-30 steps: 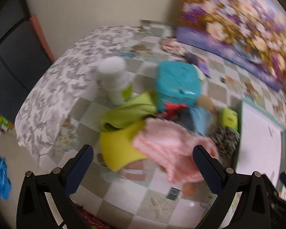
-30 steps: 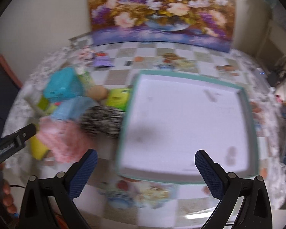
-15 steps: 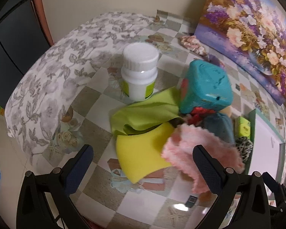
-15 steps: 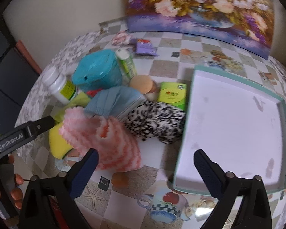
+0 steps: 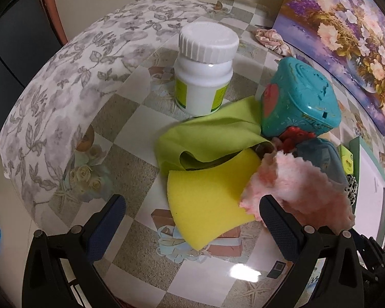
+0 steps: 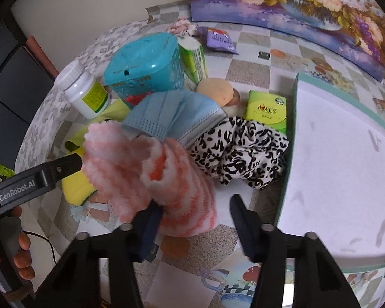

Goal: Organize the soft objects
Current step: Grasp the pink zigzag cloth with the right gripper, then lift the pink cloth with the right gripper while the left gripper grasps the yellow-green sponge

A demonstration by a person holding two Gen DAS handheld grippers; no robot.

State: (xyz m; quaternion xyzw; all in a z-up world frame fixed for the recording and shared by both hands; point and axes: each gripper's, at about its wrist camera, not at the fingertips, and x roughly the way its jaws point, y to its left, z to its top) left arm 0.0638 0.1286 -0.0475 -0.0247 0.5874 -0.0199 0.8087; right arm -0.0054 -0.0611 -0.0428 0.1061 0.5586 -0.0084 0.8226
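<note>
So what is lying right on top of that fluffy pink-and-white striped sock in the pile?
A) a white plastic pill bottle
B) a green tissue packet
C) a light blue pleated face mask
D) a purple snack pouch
C: in the right wrist view the light blue pleated face mask drapes over the upper edge of the fluffy pink-and-white striped sock.

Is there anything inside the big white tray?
No, the white tray shows only a bare, slightly smudged floor; the leopard-print cloth lies outside its wall.

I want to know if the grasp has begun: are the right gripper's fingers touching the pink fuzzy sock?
Touching: in the right wrist view one finger presses the pink fuzzy sock; the other stands clear.
</note>
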